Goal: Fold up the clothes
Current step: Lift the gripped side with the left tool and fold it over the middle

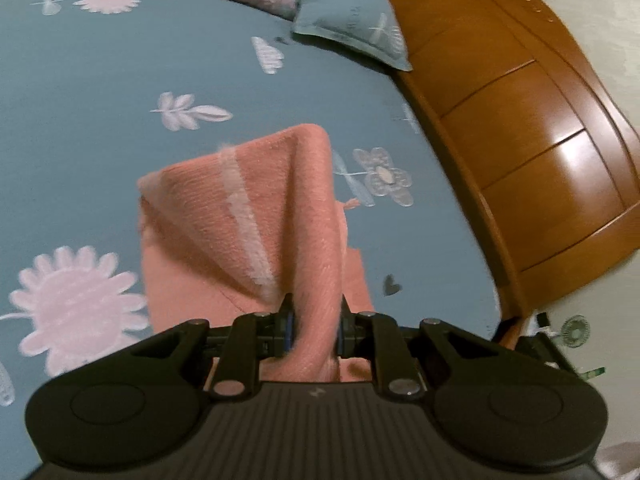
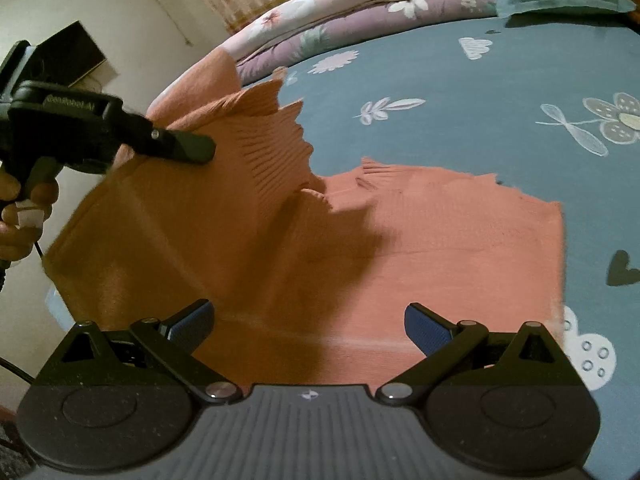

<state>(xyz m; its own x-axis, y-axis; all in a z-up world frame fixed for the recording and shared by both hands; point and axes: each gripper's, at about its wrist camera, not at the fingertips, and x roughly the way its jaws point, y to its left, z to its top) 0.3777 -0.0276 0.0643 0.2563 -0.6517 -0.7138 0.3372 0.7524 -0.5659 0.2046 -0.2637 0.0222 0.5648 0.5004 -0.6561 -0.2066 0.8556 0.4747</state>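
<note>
My left gripper (image 1: 315, 328) has its fingers pinched down on a bunched ridge of the salmon knit garment (image 1: 256, 216), and the cloth rises from the bed sheet (image 1: 120, 80) in a tent up to that pinch. In the right wrist view the same gripper (image 2: 200, 152) shows from the side, lifted above the cloth with a hand (image 2: 24, 208) wrapped around its handle. My right gripper (image 2: 308, 328) hangs over the near part of the garment with its fingers spread wide and nothing between them; the cloth below it lies flat.

The garment lies spread on the blue flowered bed, with its ribbed, frayed-looking edge (image 2: 280, 136) lifted on the left and the rest flat out to the right, near a dark heart print (image 2: 620, 268). A pillow (image 1: 352, 28) and rolled bedding (image 2: 340, 12) lie well away at the head end, by the wooden headboard (image 1: 520, 120).

I judge this to be the carry-over of one side towards the middle. To do it well, I want the left pinch firm enough that the knit does not slip out, since the loose weave stretches and could creep through the pads. I should carry the lifted edge low and across, not high, so the part on the bed is not dragged along. The right fingers could press or pin the flat part near the intended crease, which would give a straight fold line. The pale stripe (image 1: 248, 216) may serve as a guide for alignment. I should lay the edge down before letting go, so it does not flop crooked.
</note>
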